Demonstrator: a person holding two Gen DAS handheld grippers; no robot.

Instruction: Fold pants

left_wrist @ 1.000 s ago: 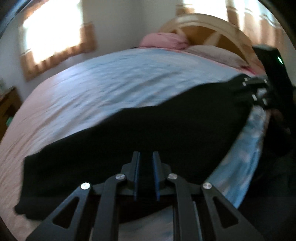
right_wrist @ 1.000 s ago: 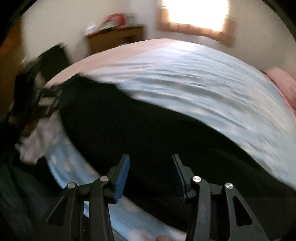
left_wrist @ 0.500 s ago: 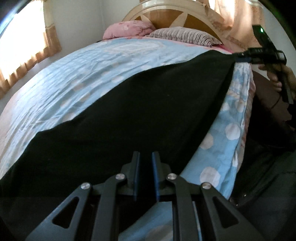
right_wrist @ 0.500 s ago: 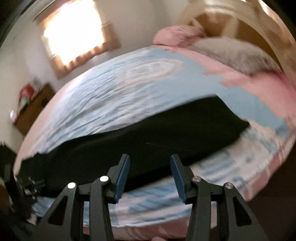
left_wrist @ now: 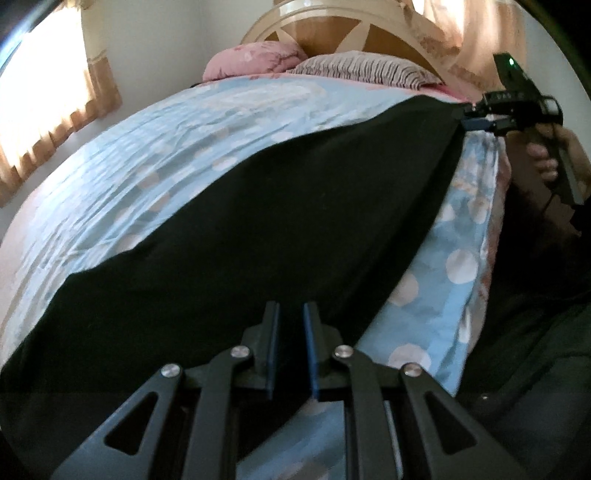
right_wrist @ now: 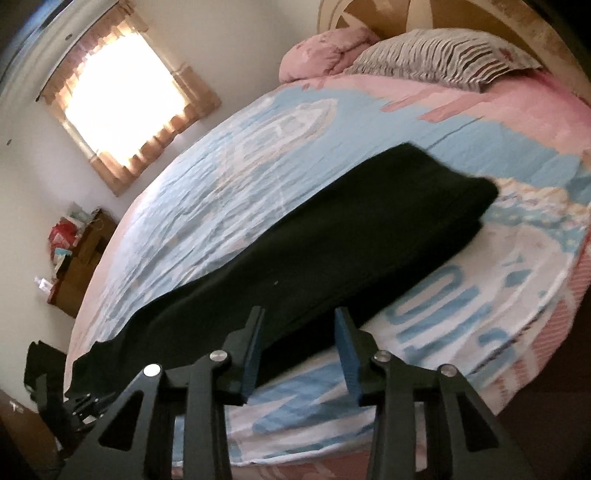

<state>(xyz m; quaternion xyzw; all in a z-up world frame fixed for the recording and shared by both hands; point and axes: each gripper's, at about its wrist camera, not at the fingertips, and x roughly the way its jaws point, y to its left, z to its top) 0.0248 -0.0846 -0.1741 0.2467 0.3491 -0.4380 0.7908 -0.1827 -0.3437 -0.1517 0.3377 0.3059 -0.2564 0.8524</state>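
Black pants (left_wrist: 258, 229) lie stretched along the near side of the bed, folded lengthwise. My left gripper (left_wrist: 290, 321) is shut on one end of the pants, its jaws nearly closed on the dark cloth. My right gripper (right_wrist: 298, 325) is open and empty, hovering just above the pants' near edge (right_wrist: 332, 258). In the left wrist view the right gripper (left_wrist: 476, 118) sits at the far corner of the pants by the bed's side. In the right wrist view the left gripper (right_wrist: 85, 402) shows at the pants' far end.
The bed has a light blue and pink sheet (right_wrist: 240, 166). A pink pillow (right_wrist: 325, 48) and a striped pillow (right_wrist: 436, 55) lie by the wooden headboard (left_wrist: 332, 33). A cluttered wooden dresser (right_wrist: 81, 258) stands by the wall under a bright window (right_wrist: 122, 99).
My right gripper has swung round from the pants' end to face along the bed, staying open. My left gripper has kept its hold while the view turned toward the headboard.
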